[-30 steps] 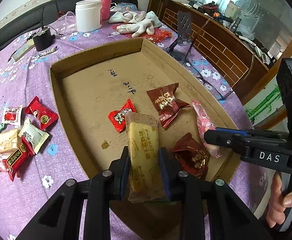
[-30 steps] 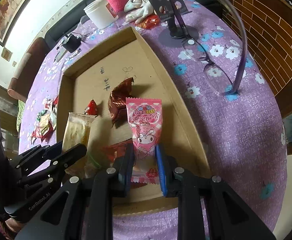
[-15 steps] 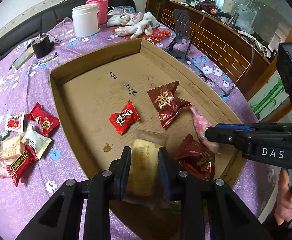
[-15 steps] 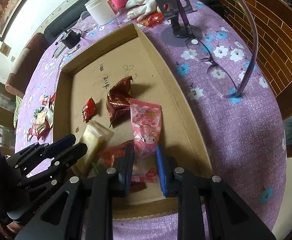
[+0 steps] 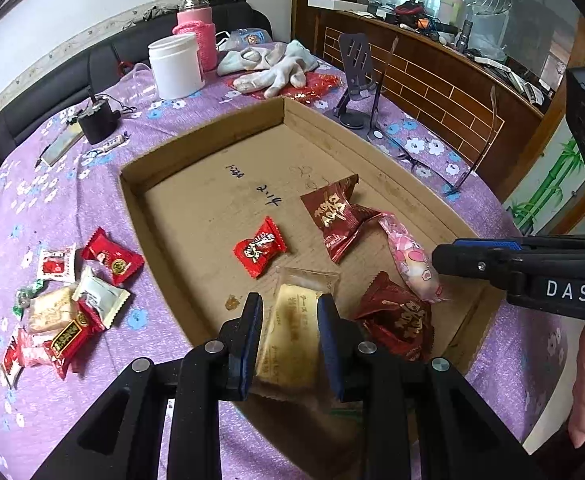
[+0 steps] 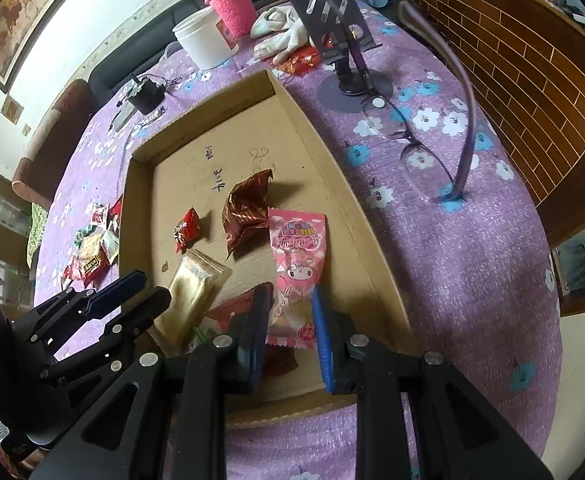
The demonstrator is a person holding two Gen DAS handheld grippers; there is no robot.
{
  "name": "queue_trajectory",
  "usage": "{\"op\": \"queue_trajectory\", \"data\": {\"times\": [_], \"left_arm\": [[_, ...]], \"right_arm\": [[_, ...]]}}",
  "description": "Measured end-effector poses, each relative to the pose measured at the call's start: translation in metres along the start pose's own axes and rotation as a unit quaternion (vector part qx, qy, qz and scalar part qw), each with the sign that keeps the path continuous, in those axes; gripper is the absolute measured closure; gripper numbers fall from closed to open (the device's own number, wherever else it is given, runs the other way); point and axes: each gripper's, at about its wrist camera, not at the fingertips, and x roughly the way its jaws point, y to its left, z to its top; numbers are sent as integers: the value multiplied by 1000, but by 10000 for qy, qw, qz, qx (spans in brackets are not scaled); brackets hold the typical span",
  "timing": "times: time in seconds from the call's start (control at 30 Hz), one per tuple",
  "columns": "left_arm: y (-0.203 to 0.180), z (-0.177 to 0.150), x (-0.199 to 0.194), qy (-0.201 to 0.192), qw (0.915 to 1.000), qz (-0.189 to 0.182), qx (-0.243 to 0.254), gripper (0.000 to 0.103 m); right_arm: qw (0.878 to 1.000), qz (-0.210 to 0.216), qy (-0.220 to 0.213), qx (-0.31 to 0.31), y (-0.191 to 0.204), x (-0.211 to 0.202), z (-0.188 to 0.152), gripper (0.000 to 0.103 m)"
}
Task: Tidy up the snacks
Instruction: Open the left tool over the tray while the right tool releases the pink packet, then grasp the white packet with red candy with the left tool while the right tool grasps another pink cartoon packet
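A shallow cardboard tray (image 5: 196, 148) (image 6: 324, 152) holds several snacks. My left gripper (image 5: 288, 320) stands open around a yellow cake pack (image 5: 292, 328) that lies flat on the tray floor; it also shows in the right wrist view (image 6: 194, 292). My right gripper (image 6: 290, 312) is open astride the lower end of a pink candy pack (image 6: 298, 256), which lies on the tray (image 5: 410, 260). Two dark red packs (image 5: 336, 212) (image 5: 398, 320) and a small red candy (image 5: 258, 246) lie nearby.
A pile of loose snacks (image 5: 72, 300) lies on the purple flowered cloth left of the tray. Behind the tray stand a white jar (image 5: 176, 66), a pink bottle (image 5: 196, 36), gloves (image 5: 272, 68) and a phone stand (image 5: 356, 80). Glasses (image 6: 416, 148) lie to the right.
Both packs went from held upright in shut jaws to lying on the tray floor. Both grippers have opened and let go.
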Motion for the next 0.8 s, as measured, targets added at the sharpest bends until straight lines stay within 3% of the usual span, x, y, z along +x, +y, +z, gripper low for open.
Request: {"op": "queue_trajectory", "data": {"times": [0.43, 0.7, 0.8], "left_arm": [[17, -9, -28, -239, 9996, 115, -113, 73], [64, -23, -64, -578, 9965, 239, -549, 73], [91, -33, -75, -610, 9942, 337, -816, 66]], "right_arm": [[9996, 101, -171, -190, 28, -14, -7, 79], [9977, 269, -227, -573, 73, -11, -8, 75], [9967, 363, -224, -696, 90, -9, -10, 75]]}}
